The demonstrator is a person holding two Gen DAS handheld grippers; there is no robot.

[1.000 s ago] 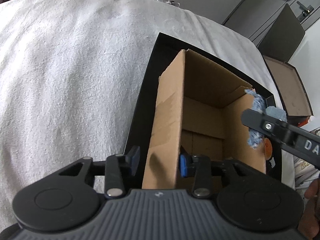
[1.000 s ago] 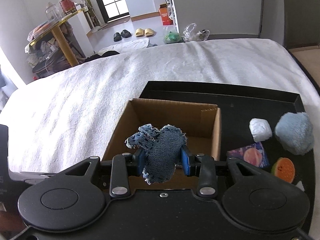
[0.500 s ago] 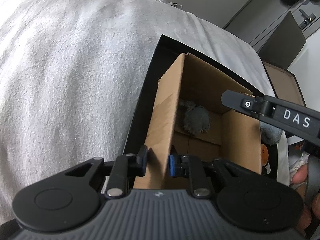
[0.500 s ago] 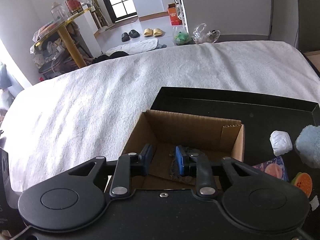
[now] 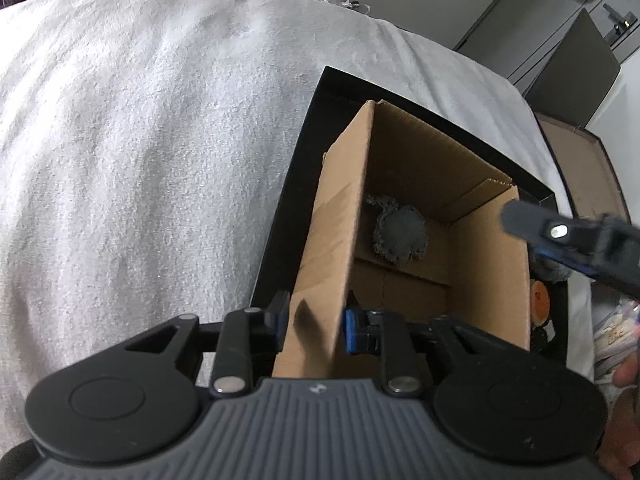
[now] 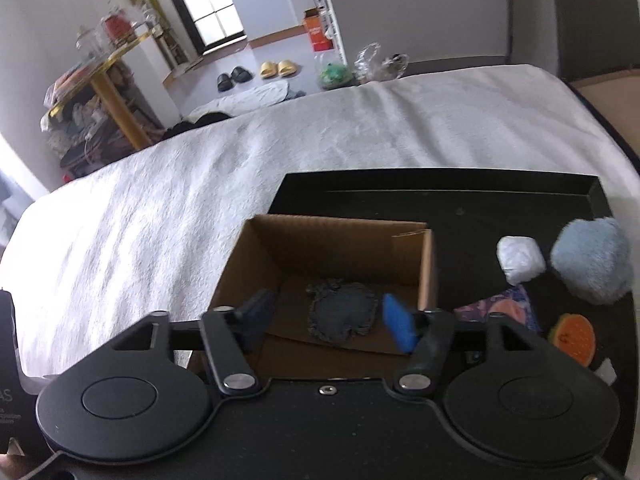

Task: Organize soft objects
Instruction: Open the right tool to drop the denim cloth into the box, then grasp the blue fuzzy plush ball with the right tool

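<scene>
A brown cardboard box (image 5: 332,240) stands open-topped in a black tray (image 5: 288,216) on a white blanket. My left gripper (image 5: 316,320) straddles the box's near wall; both pads touch the cardboard while its jaws are opening slightly. A frayed blue denim piece (image 6: 342,316) lies flat on the box floor, also visible from the left wrist as denim (image 5: 400,236). My right gripper (image 6: 326,312) hovers over the box with its jaws opening wide and nothing between them. One of its fingers (image 5: 560,236) shows blurred above the box's right wall.
On the tray right of the box (image 6: 340,240) lie a light blue plush (image 6: 592,260), a white soft lump (image 6: 520,258), a pink and purple packet (image 6: 500,308) and an orange fruit-slice toy (image 6: 572,338). The white blanket (image 6: 200,208) spreads left and beyond.
The right gripper let go of the denim piece, which now lies in the box; its jaws went shut, then spread wide. The left jaws narrowed on the box wall and eased again.
</scene>
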